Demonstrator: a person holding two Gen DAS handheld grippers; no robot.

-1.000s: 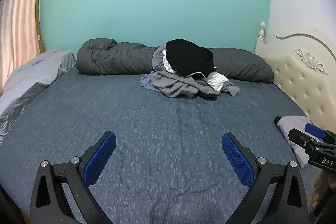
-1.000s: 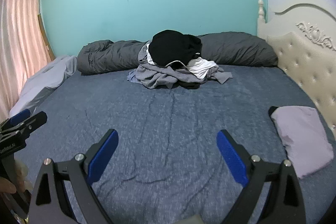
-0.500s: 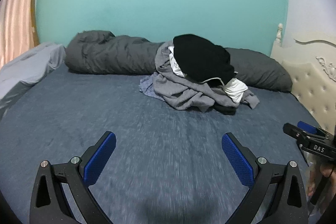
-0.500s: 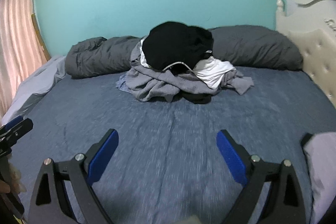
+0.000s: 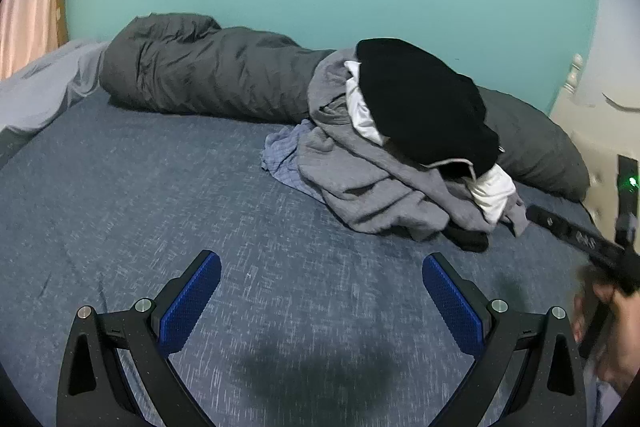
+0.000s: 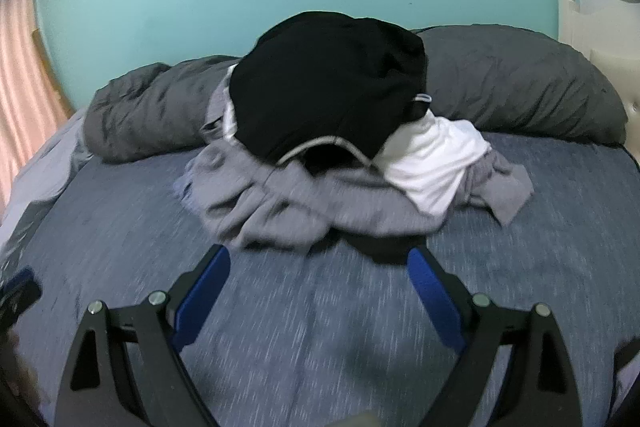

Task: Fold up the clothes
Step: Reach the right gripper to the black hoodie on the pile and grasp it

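Against the rolled dark grey duvet (image 6: 520,79) at the far side of the bed (image 5: 120,207) lies the pile of clothes (image 6: 328,155) we mean to fold: a black garment (image 6: 328,95) on top, a white one (image 6: 432,163) beneath it, and a crumpled grey sweatshirt (image 5: 372,187) spreading forward onto the blue cover. Our right tool (image 6: 320,275) hovers just before the pile with its jaws spread and nothing between them; our left tool (image 5: 320,283) is likewise released and empty, lower down the bed and to the pile's left. We judge the step in hand to be reaching in to take one garment. To do it well, we should pick the black piece on top, so nothing underneath drags along, and pinch a single layer near its pale-trimmed neck opening (image 6: 324,147). We should lift it clear, then spread it flat on the open cover before any fold. Bunched cloth could give us two garments at once.
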